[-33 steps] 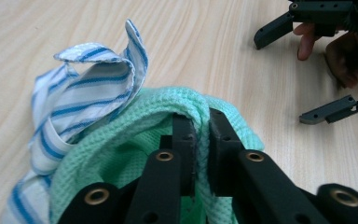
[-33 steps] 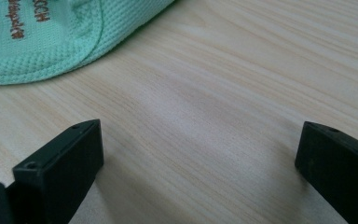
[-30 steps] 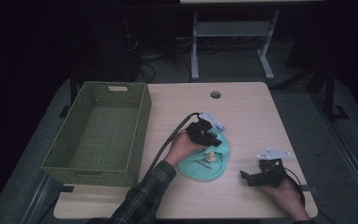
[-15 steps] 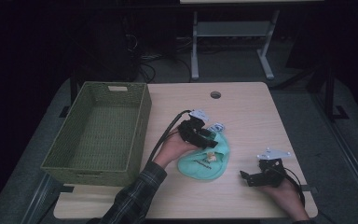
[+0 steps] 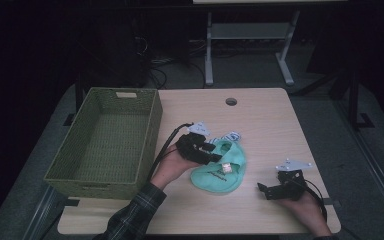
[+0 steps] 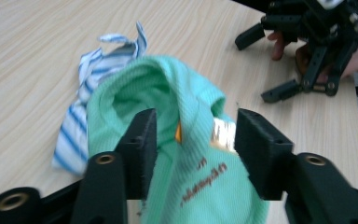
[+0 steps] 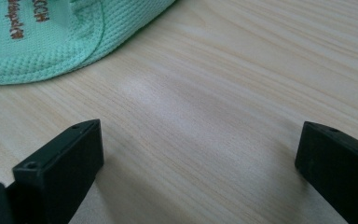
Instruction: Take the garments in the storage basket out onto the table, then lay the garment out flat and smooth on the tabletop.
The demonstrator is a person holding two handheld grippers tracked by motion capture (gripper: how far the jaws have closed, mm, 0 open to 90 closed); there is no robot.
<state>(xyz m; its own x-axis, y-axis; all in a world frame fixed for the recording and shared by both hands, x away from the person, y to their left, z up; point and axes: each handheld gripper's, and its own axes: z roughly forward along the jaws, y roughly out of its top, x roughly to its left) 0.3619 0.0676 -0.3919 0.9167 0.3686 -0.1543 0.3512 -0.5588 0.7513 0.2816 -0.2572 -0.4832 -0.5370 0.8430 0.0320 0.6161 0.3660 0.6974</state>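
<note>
A mint-green cloth [image 5: 220, 170] with brown lettering lies at the table's middle, partly over a blue-and-white striped cloth [image 5: 230, 135]. My left gripper [image 5: 214, 156] reaches in from the left. In the left gripper view its jaws press on either side of a raised fold of the green cloth [image 6: 186, 116], with the striped cloth [image 6: 81, 126] behind it. My right gripper [image 5: 263, 189] rests low on the table to the cloth's right, open, with bare wood between its fingers [image 7: 56, 163]. The green cloth's edge [image 7: 51, 42] sits at the upper left of the right gripper view.
A green woven basket [image 5: 150, 130] stands at the table's left, close to my left forearm. The wooden table [image 5: 280, 125] has a cable hole [image 5: 231, 101] near its far edge. Across the table, the left gripper view takes in the right gripper [image 6: 265, 63] and the hand holding it.
My left gripper has drawn back to the left, toward the basket, and the green cloth's near fold has bunched up between its jaws. The right gripper has stayed put.
</note>
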